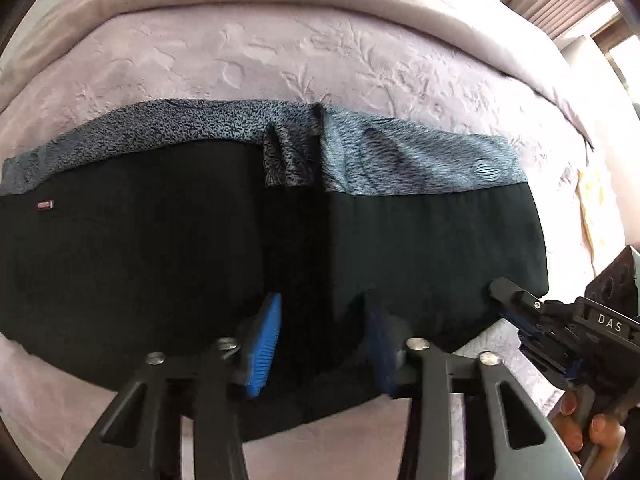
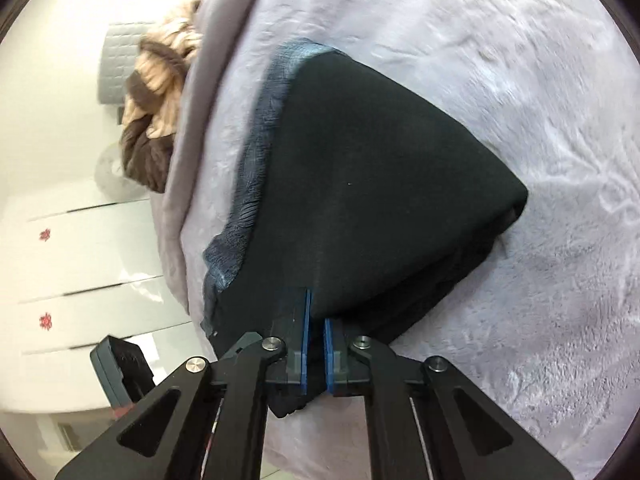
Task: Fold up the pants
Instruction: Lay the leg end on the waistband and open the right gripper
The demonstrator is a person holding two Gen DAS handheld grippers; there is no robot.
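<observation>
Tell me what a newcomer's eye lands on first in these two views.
The black pants with a blue-grey patterned inner layer lie across a lilac embossed plush bedspread. The right tool is clamped on the pants' near black edge, and the left tool straddles their near hem at mid-width. A beige-and-brown knitted bundle sits past the bed's edge.

Lilac embossed bedspread (image 1: 320, 52), bright window (image 1: 624, 60) beyond, white drawers (image 2: 92, 264) beside the bed.

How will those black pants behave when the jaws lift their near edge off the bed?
The black pants will probably flop and drape, since they already lie in soft folds. They look fairly light: the thin edge bunches easily in the right gripper. On the plush bedspread they likely drag rather than slide.
</observation>
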